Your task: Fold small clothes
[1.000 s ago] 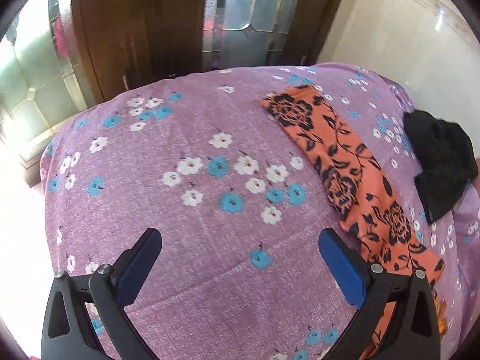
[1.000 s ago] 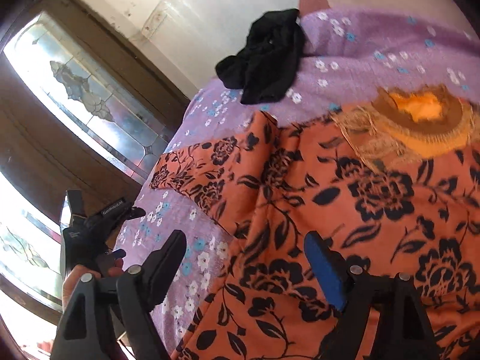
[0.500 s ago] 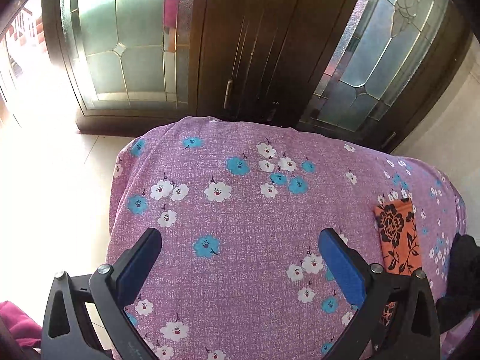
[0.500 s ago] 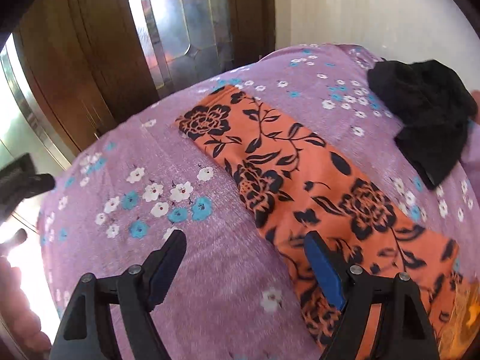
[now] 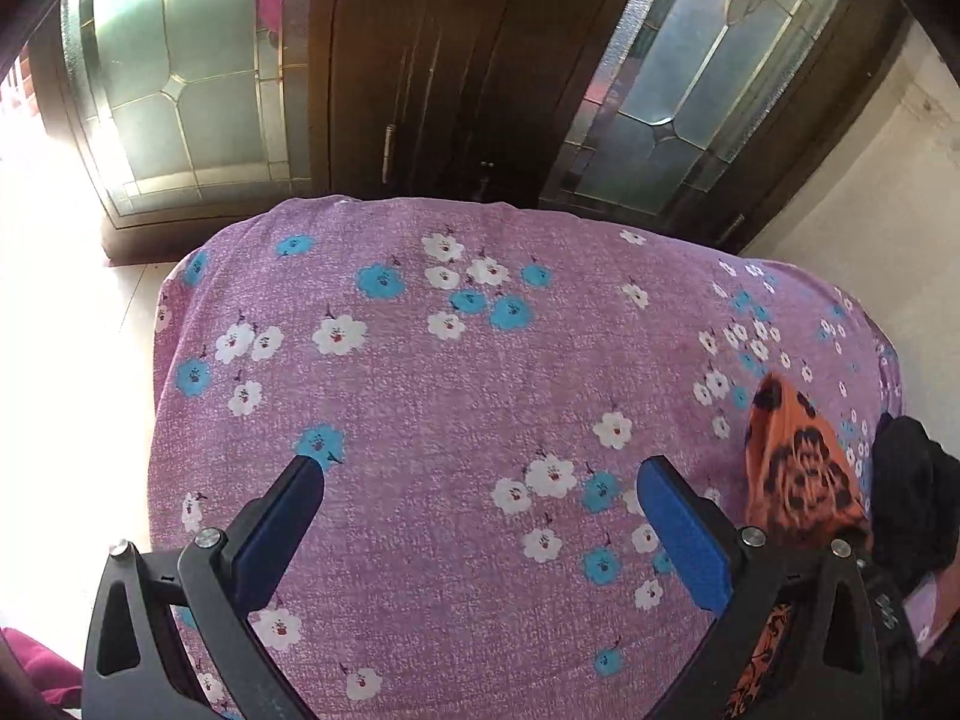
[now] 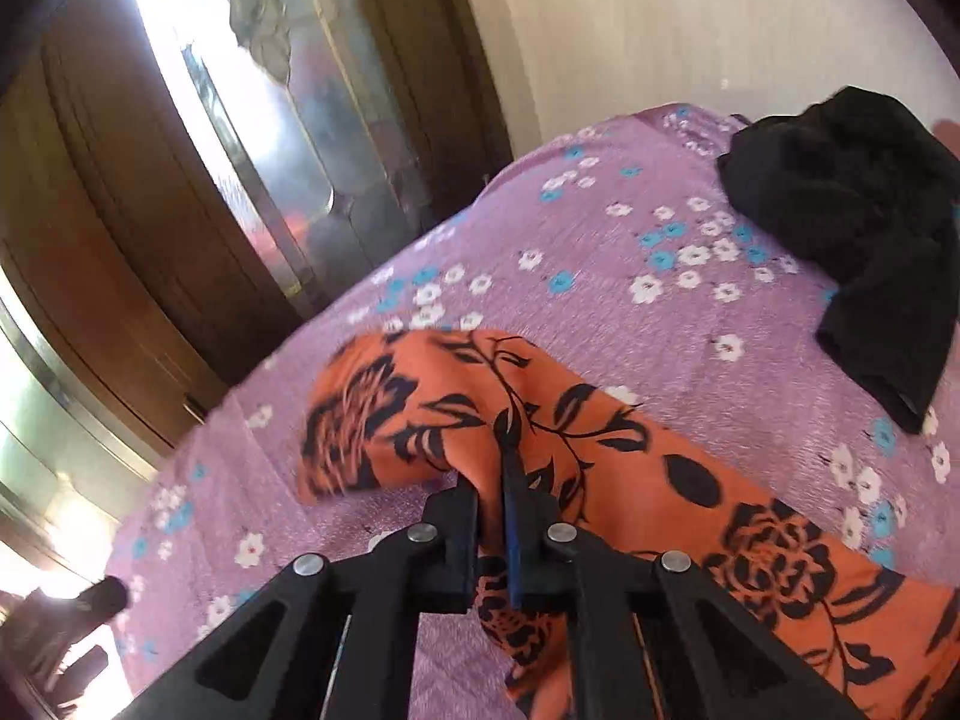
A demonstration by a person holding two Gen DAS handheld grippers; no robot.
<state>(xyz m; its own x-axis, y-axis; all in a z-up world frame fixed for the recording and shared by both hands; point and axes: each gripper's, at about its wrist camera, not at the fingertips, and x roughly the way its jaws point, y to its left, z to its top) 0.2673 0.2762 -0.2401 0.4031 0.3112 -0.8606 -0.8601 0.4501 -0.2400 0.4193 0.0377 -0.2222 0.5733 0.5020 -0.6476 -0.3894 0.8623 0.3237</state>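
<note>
An orange garment with black flowers (image 6: 630,468) lies across the purple flowered bed cover (image 6: 540,276). My right gripper (image 6: 495,474) is shut on a pinched ridge of this orange cloth near its narrow end, which is lifted off the cover. In the left wrist view the same orange garment (image 5: 798,468) rises in a peak at the right edge. My left gripper (image 5: 480,480) hangs open over the bare bed cover (image 5: 420,396), with nothing between its blue pads.
A crumpled black garment (image 6: 864,240) lies on the cover at the far right, also seen as the black garment (image 5: 912,504) beside the orange one. Dark wooden doors with leaded glass (image 5: 432,72) stand beyond the bed's far edge. A pale wall (image 6: 660,30) is at right.
My right gripper has closed on the orange garment's end and raised it into a peak. The left gripper swung left over the bare cover, staying open.
</note>
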